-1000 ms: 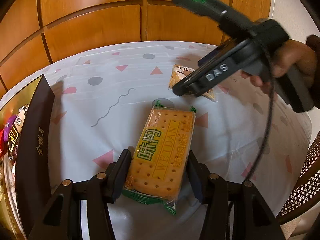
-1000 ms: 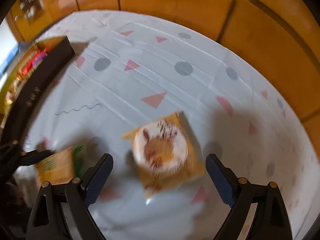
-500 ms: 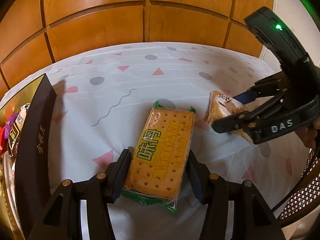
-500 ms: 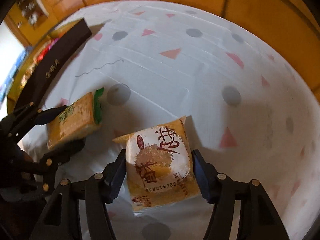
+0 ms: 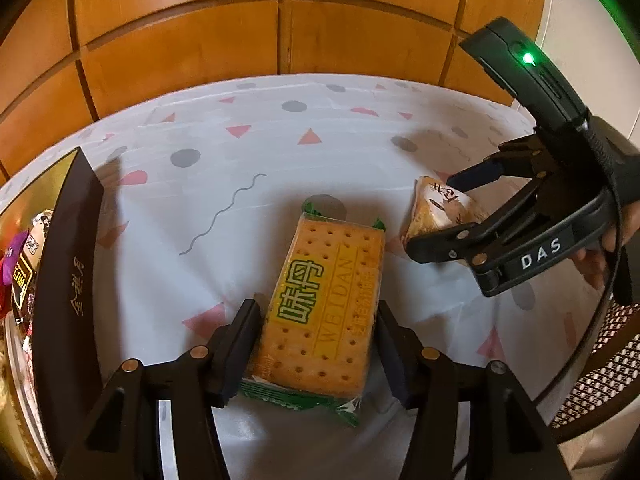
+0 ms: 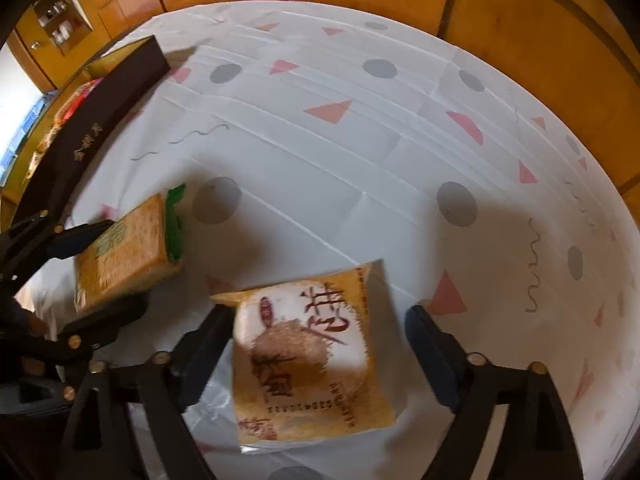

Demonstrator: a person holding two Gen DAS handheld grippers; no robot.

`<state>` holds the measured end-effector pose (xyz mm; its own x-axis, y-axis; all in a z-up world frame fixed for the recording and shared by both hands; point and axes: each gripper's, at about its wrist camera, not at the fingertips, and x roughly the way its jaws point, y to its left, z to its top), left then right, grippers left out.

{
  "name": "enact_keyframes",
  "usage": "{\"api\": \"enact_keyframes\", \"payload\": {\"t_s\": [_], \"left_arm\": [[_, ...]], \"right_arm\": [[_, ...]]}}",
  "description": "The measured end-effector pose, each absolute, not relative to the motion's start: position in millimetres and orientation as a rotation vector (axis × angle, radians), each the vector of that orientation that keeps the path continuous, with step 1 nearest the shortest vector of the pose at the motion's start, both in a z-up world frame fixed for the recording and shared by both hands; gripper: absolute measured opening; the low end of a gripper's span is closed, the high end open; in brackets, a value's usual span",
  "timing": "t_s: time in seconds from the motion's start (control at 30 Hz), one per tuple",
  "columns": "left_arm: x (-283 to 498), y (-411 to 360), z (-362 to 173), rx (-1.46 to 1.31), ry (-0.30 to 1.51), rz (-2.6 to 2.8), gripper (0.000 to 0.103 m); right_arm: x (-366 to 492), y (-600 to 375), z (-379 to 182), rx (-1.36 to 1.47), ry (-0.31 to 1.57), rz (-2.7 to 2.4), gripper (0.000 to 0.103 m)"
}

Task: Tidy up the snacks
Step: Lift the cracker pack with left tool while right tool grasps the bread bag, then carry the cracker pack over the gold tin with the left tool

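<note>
A cracker pack (image 5: 324,304) with green ends lies flat on the tablecloth (image 5: 240,152). It sits between the fingers of my left gripper (image 5: 316,312), whose jaws are opening slightly and stand close along both long sides. The same pack (image 6: 124,256) and left gripper (image 6: 96,276) show at the left of the right wrist view. A yellow pastry packet (image 6: 312,352) lies between the fingers of my right gripper (image 6: 318,316). Those jaws are opening wide, and the right pad stands clear of the packet. In the left wrist view the right gripper (image 5: 434,214) straddles that packet (image 5: 436,208).
A dark open box (image 5: 68,280) holding several wrapped snacks (image 5: 20,264) stands along the table's left side, also seen as the box (image 6: 104,108) from the right wrist. Wood panelling backs the table. A woven chair back (image 5: 600,368) is at the near right.
The right gripper came down over the pastry packet, closed on it and drew it nearer the cracker pack, then spread wide again. The left gripper kept its place around the cracker pack.
</note>
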<state>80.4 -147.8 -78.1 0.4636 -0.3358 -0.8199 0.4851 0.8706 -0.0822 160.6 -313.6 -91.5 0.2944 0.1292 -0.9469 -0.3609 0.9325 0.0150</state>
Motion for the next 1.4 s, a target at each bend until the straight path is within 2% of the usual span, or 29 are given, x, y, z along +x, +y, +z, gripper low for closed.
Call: {"api": "enact_keyframes", "payload": {"t_s": [0.13, 0.43, 0.5, 0.53, 0.6, 0.63, 0.67, 0.7, 0.73, 0.77, 1.4], "left_arm": [[87.1, -144.7, -73.1, 0.142, 1.017, -0.538, 0.058], [97.4, -165.2, -75.6, 0.301, 1.014, -0.553, 0.059], [98.9, -167.8, -77.2, 0.311, 0.996, -0.552, 0.067], [100.6, -168.4, -79.3, 0.303, 0.99, -0.552, 0.071], [101.1, -166.8, -80.8, 0.277, 0.973, -0.542, 0.072], [100.5, -165.0, -81.3, 0.255, 0.964, -0.531, 0.07], [99.9, -164.4, -81.2, 0.253, 0.957, -0.516, 0.064], [99.0, -162.8, -80.5, 0.248, 0.949, -0.499, 0.06], [98.8, -161.0, -79.8, 0.237, 0.944, -0.487, 0.05], [98.1, -158.9, -78.5, 0.232, 0.94, -0.475, 0.048], [74.2, -145.4, -66.5, 0.177, 0.927, -0.372, 0.048]], "right_arm": [[167.0, -316.6, -92.3, -0.225, 1.232, 0.322, 0.093], [167.9, -303.2, -95.4, -0.254, 1.225, 0.321, 0.095], [165.0, -296.6, -94.6, -0.267, 1.217, 0.333, 0.09], [159.3, -295.7, -93.3, -0.269, 1.214, 0.342, 0.085], [155.8, -291.0, -90.2, -0.279, 1.202, 0.376, 0.073], [153.4, -287.7, -88.7, -0.287, 1.193, 0.394, 0.064], [150.5, -284.2, -87.6, -0.3, 1.182, 0.402, 0.061], [148.8, -281.6, -88.1, -0.313, 1.175, 0.406, 0.061], [148.3, -280.7, -88.4, -0.314, 1.174, 0.406, 0.061], [149.0, -281.7, -88.6, -0.3, 1.178, 0.406, 0.062], [135.1, -283.4, -93.5, -0.301, 1.145, 0.423, 0.065]]}}
